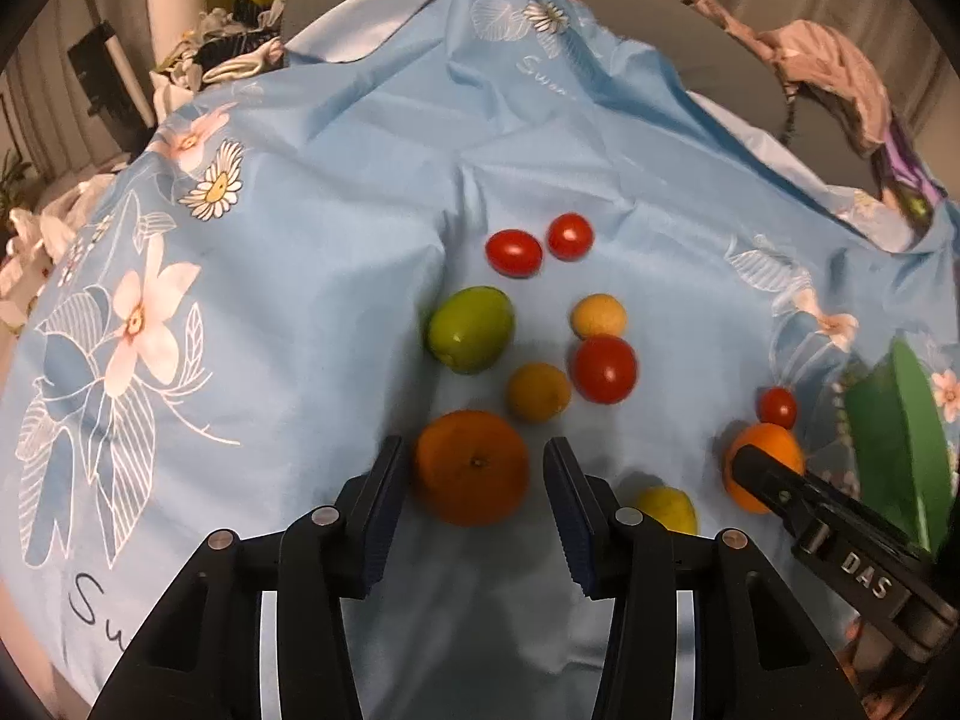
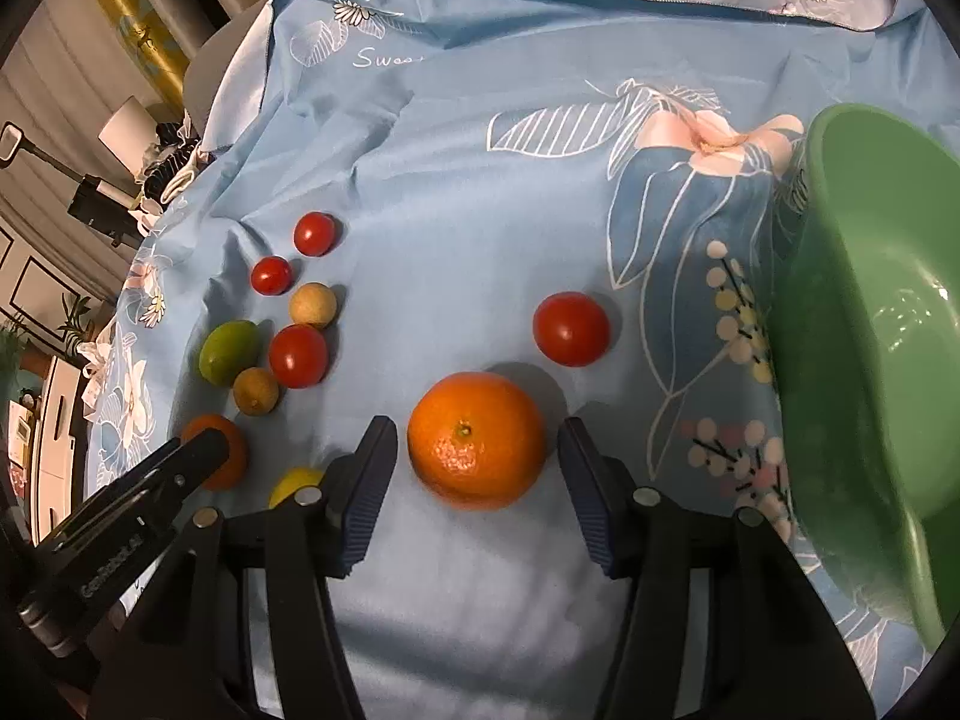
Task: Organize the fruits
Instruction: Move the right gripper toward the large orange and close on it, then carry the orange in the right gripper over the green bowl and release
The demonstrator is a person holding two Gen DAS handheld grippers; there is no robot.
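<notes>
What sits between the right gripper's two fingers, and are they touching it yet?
An orange lies on the blue cloth between the open fingers of the right gripper. The right wrist view shows gaps on both sides: no contact.

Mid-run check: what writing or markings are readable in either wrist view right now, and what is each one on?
"DAS": white letters on the right gripper body, seen from the left wrist view.
"Swee", cut off by a fold: white script on the blue floral cloth.
"Su", cut off at the frame edge: dark script on the same cloth.
White lettering on the left gripper body: too blurred to read.
</notes>
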